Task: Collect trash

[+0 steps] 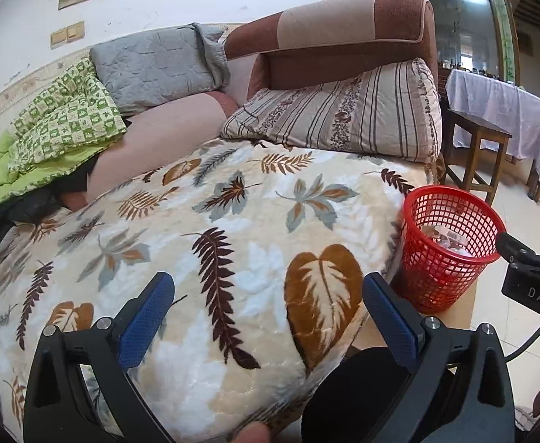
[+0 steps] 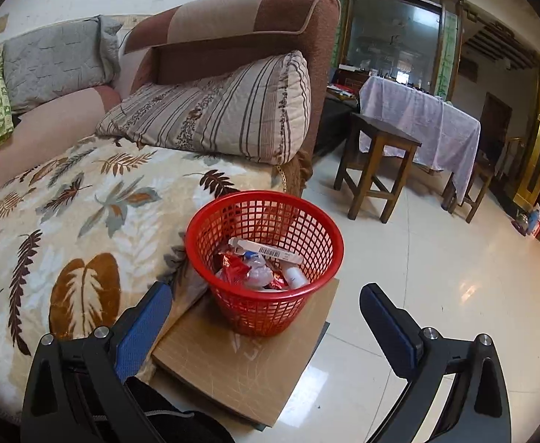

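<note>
At far left, a green checked quilt (image 1: 66,118) lies bunched on a sofa, with a grey quilted cushion (image 1: 155,70) beside it against the wall. A cream plush blanket printed with brown and grey leaves (image 1: 203,229) covers the seat. The left gripper (image 1: 268,295), with black arms and blue textured pads, hangs over this blanket with its jaws spread wide and nothing between them. Further right, a beige striped pillow (image 2: 225,118) leans on the brown and tan sofa armrest (image 2: 240,18). Just beside the blanket's edge, a red plastic mesh wastebasket (image 2: 266,302) stands on a flat brown cardboard box (image 2: 240,365) on the glossy tiled floor. Inside it lie crumpled red wrappers, clear plastic and a white barcoded packet (image 2: 266,249). The right gripper (image 2: 266,308) hovers near the basket, jaws wide apart and empty. At right stand a dark wooden stool (image 2: 377,170) and a table draped in a pale lilac cloth (image 2: 428,122).
</note>
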Available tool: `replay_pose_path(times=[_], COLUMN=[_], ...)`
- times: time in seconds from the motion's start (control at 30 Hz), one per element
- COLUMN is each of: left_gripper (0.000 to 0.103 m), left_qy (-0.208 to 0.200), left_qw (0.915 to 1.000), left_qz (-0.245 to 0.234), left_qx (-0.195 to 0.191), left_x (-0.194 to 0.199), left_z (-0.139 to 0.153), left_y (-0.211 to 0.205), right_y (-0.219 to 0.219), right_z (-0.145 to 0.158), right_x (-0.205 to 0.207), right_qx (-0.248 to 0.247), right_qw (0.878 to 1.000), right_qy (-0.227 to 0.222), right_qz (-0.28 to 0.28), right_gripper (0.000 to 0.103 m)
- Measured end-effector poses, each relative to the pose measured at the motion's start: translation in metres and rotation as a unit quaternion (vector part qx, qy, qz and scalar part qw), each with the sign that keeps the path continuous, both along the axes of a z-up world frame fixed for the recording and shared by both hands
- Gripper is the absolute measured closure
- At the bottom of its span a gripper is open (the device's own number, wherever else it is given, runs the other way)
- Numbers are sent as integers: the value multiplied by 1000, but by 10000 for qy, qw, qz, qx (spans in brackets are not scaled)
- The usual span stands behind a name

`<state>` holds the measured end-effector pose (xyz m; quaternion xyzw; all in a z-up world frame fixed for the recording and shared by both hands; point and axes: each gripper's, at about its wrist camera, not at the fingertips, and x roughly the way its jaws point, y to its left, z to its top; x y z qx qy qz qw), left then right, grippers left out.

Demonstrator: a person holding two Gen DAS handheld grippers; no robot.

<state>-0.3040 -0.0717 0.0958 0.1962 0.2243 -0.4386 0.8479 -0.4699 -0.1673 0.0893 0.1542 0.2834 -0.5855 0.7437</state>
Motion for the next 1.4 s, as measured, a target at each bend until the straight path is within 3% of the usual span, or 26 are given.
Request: replay_pose_path(times=[0.43, 0.87, 1.4], left_gripper=[2, 2, 2], left_qy=[-551, -145, -11], left_qw=[9979, 9990, 9992], left_qz=[169, 167, 222], left_qx=[311, 379, 328], left_x=[-9, 5, 12], left_z=[-6, -16, -18], left_y=[-11, -15, -14], right_y=[-4, -15, -16], right_z=[-4, -15, -19], right_x=[0, 1, 6], right_qx=[108, 284, 342], right_qw=[9999, 9996, 9994], right_qy=[-46, -57, 9], right_qz=[-8, 12, 62], right_gripper=[0, 0, 0])
